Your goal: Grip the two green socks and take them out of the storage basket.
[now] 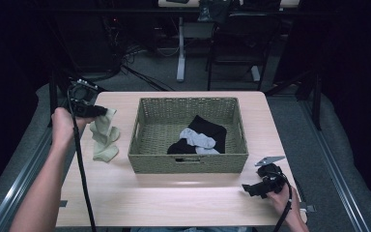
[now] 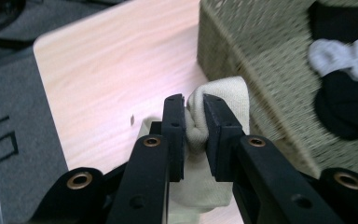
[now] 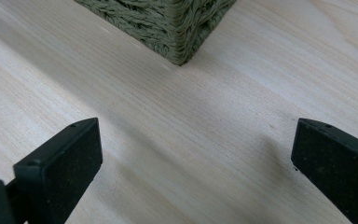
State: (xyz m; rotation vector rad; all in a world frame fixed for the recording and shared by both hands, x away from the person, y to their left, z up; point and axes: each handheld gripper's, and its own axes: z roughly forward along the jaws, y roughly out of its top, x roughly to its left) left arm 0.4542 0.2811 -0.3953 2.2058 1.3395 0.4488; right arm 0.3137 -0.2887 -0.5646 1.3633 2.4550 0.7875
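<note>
Cream sock (image 2: 223, 100) pinched in left tongs (image 2: 194, 109) beside basket (image 1: 188, 163); right tongs (image 3: 193, 163) wide apart, empty

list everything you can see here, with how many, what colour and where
basket: one, olive green wicker, middle of the table
black socks: at least one, exact count unclear, black, inside the basket
grey sock: one, light grey, inside the basket on the black ones
cream sock: one, cream, hanging left of the basket, lower end on the table
table: one, light wood
chair: one, dark, behind the table
left gripper: one, black, jaws shut on the cream sock
right gripper: one, black, jaws open, low over the table's near right corner
hands: two, one on each gripper
</note>
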